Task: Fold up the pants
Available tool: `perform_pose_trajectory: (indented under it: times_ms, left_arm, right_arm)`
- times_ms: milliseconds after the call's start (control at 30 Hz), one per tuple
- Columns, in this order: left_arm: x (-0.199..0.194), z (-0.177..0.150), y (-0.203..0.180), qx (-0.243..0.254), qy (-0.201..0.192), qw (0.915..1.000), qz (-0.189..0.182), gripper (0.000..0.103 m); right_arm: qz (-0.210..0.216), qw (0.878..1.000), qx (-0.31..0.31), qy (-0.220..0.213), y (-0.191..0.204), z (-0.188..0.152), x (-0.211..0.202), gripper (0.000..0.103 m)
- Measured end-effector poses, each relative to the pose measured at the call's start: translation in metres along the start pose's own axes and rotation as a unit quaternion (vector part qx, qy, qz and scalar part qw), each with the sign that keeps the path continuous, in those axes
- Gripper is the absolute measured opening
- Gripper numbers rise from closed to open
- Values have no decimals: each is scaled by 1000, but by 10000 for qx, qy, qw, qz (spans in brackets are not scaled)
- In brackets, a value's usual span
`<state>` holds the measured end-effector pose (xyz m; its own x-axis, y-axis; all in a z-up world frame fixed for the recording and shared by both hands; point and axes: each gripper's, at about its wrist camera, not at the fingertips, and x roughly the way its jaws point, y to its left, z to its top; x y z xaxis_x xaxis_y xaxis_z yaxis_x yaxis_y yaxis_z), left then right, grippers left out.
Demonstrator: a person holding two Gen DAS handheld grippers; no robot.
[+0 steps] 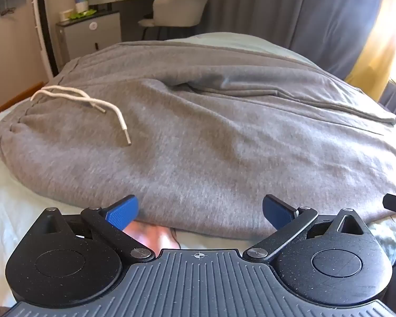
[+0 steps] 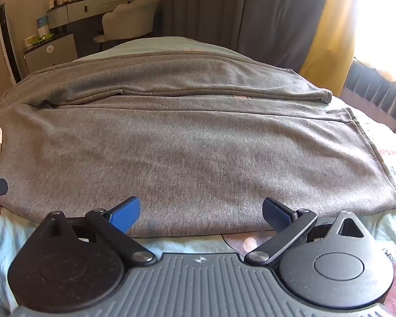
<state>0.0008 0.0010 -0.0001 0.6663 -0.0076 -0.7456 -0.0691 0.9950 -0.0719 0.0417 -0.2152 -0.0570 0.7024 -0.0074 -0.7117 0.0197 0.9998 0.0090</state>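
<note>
**Grey sweatpants spread flat, both grippers wide open at the near edge**

While the grey sweatpants (image 1: 198,137) lie spread across the pale bedsheet (image 1: 26,206), a soft, heathered jersey knit can be made out, smooth over the broad near leg and creased into long shallow folds where the far leg overlaps it. A white cotton drawstring (image 1: 92,103) is looped loosely near the gathered waistband at the left, its stiff tips resting on the fabric. At the right, hemmed cuffs (image 2: 356,121) are seen, the far one ending short of the near one.

The left gripper (image 1: 200,211) is held just above the near edge of the pants, its ribbed blue pads (image 1: 122,212) spread fully apart; nothing is gripped, and contact with the cloth cannot be told. The right gripper (image 2: 201,212) is likewise spread wide over the same edge further toward the cuffs, with nothing clamped between its textured blue pads (image 2: 276,214).
</note>
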Motion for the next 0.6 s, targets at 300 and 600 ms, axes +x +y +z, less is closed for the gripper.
perform_pose_trajectory:
  times_ms: [300,600]
  left_arm:
    - [0,-3,-4,37,-35,9999,121,103]
    - [1,-4,-1,-1,32,9999,107,103]
  right_arm:
    - [17,10000,11,-19,1,-1,-2,99]
    - [26,10000,37,-25,-2,0,-2,99]
